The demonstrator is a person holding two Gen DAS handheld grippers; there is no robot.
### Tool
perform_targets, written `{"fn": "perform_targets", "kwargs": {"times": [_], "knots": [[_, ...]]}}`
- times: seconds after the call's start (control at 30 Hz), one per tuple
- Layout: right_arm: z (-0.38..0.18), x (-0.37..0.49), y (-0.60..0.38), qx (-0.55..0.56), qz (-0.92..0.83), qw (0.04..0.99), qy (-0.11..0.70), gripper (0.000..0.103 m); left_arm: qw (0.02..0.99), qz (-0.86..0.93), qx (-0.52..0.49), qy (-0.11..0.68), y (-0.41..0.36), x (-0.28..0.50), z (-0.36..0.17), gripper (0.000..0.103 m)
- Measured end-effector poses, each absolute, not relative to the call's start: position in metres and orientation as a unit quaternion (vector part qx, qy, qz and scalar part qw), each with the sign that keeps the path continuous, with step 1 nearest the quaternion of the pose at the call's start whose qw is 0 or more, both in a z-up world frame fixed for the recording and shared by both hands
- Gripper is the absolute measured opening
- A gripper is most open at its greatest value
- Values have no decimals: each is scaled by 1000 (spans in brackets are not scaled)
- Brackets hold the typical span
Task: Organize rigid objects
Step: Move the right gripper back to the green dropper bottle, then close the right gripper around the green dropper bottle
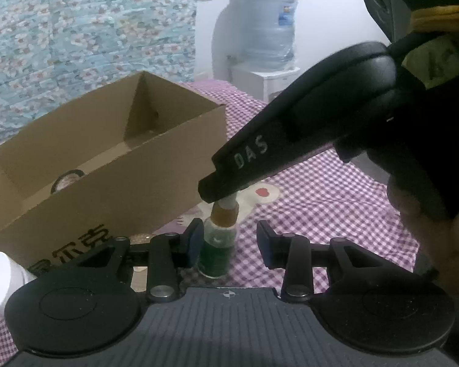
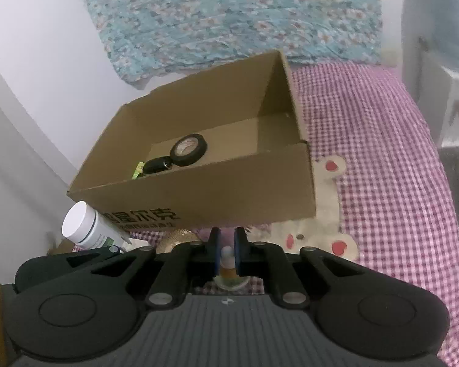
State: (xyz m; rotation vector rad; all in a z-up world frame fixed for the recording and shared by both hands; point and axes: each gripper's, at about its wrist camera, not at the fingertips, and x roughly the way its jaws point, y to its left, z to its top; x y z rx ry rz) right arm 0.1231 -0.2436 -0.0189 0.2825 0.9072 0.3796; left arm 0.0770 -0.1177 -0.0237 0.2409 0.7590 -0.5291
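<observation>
A small bottle (image 1: 218,244) of green liquid with an amber neck and white tip stands upright on the checked cloth (image 1: 327,214), just in front of the cardboard box (image 1: 107,189). My right gripper (image 2: 226,252) is shut on the bottle's top (image 2: 228,264); in the left wrist view its fingers (image 1: 229,177) come down from the upper right onto the white tip. My left gripper (image 1: 229,241) is open around the bottle's body: the left pad sits against it and the right pad stands apart.
The open box (image 2: 229,195) holds a black tape roll (image 2: 189,150), a small black object (image 2: 157,164) and something green (image 2: 137,169). A white jar (image 2: 82,226) lies by the box's left corner. A water dispenser (image 1: 269,30) stands behind the bed.
</observation>
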Motion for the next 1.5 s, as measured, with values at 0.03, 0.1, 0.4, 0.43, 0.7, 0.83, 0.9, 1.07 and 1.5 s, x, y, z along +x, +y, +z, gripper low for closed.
{"fn": "perform_targets", "kwargs": {"times": [0.03,0.1,0.4,0.43,0.7,0.83,0.9,1.07,1.5], "knots": [[-19,123,-246,138,180,872,434,9,888,-255,118,365,-120,75,-25,39],[-20,123,-251,147,180,870,436,9,888,-252,121,364,-123,73,-26,39],[-25,126,-265,185,180,860,440,9,889,-242,139,363,-126,78,-30,41],[-26,126,-266,186,179,859,441,9,889,-240,142,364,-126,81,-32,41],[-29,128,-271,211,183,851,446,9,883,-224,155,382,-129,96,-46,41],[-29,130,-270,216,192,847,447,9,885,-217,146,386,-126,100,-49,36],[-28,130,-269,215,193,847,447,9,886,-222,138,383,-125,100,-48,35],[-24,125,-269,221,200,843,448,10,885,-252,109,377,-126,92,-43,32],[-24,112,-263,165,186,855,455,23,883,-266,114,369,-132,83,-44,31]]}}
